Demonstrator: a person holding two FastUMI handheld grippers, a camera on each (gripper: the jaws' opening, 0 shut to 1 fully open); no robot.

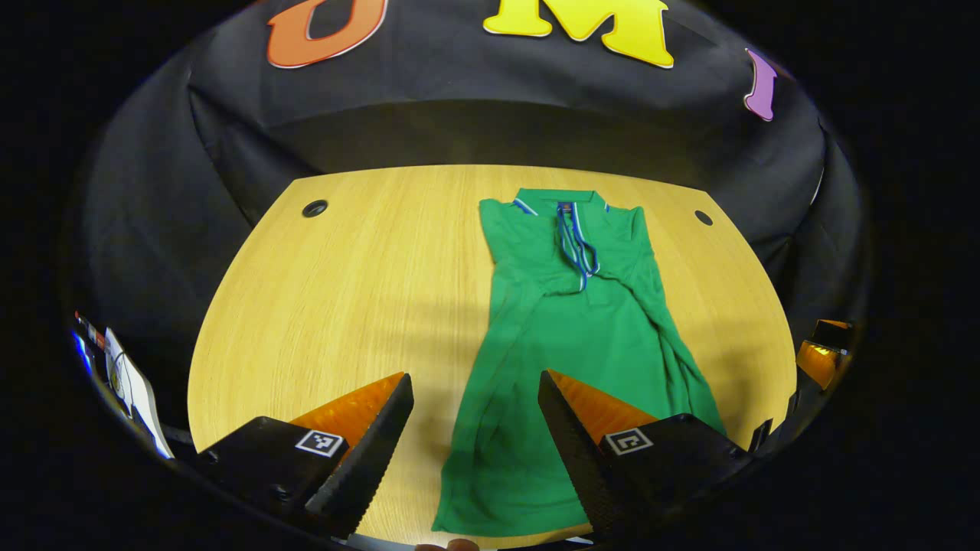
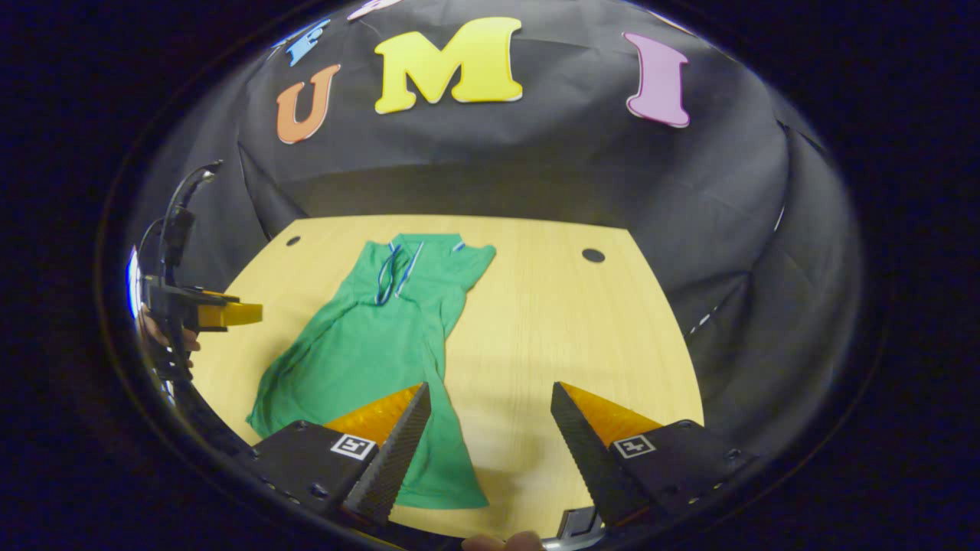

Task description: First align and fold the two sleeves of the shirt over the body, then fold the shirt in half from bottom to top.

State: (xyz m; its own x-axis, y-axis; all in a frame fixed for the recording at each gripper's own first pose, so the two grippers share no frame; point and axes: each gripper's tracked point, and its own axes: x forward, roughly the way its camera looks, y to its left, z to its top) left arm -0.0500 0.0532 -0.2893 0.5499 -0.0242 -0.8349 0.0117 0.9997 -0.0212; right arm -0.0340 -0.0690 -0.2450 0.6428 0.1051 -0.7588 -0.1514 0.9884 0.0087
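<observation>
The green shirt (image 1: 570, 344) is laid flat on the wooden tabletop (image 1: 344, 291), collar toward the top of the frame, both sleeves already folded over the body. In the left gripper view, the left tongs (image 1: 475, 390) are held wide open above the shirt's lower hem. In the right gripper view, the right tongs (image 2: 490, 398) are spread open too, nothing gripped, the shirt seen at centre left.

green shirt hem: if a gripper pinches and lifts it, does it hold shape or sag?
Probably sags: the shirt lies limp on the table, with soft creases where the sleeves are folded in. Likely light, as the cloth looks thin. It may slide on the smooth wood rather than stay put.
</observation>
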